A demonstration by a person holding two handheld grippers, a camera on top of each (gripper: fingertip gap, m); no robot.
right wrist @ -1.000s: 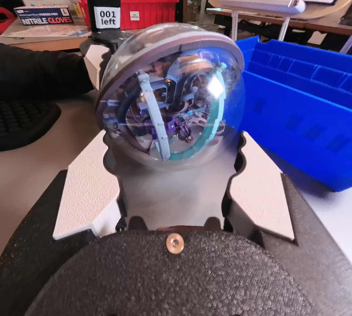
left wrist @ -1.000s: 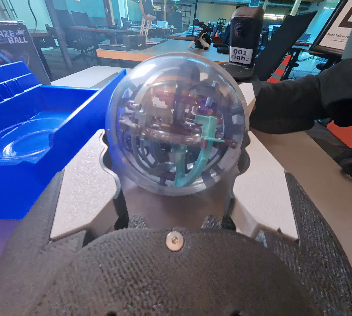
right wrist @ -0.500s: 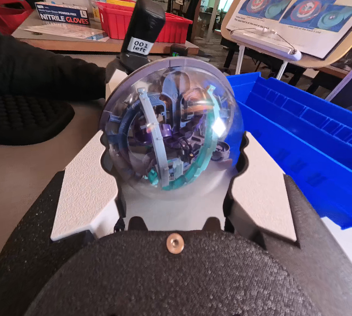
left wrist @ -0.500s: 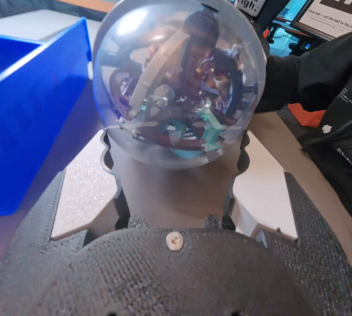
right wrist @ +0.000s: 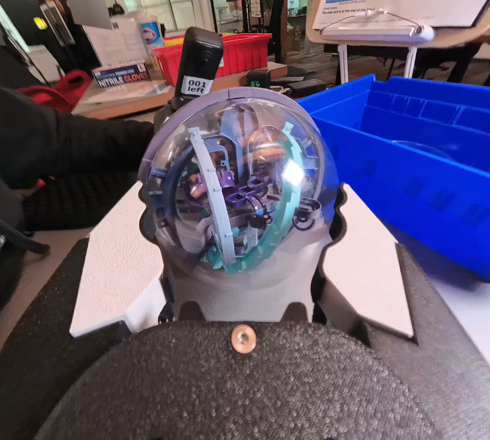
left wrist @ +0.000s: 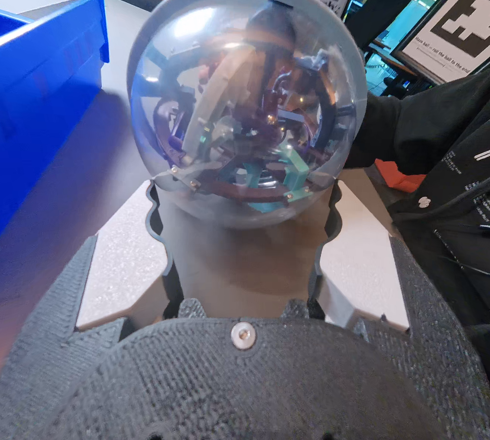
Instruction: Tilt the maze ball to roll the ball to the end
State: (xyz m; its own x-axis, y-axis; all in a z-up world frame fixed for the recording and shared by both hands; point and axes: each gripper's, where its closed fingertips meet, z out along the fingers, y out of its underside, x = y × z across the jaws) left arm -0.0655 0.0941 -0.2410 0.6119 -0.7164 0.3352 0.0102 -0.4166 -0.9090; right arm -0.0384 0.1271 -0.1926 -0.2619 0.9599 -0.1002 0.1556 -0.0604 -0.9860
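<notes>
Left claw: we hold it level, angled slightly down toward the table, its white fingers spread wide and pressing the lower flanks of the maze ball.
Right claw: we hold it facing the left one, fingers likewise wide and cradling the maze ball from the opposite side.
Change: compared with a second ago, the left view looks more steeply down and the track inside has turned; the grey seam now arches over the top.
Maze ball: between both claws' fingertips, lifted off the table.
Blue bin: just beside the right claw's right finger.
Sleeve: black, behind the ball, right of the left claw.
</notes>
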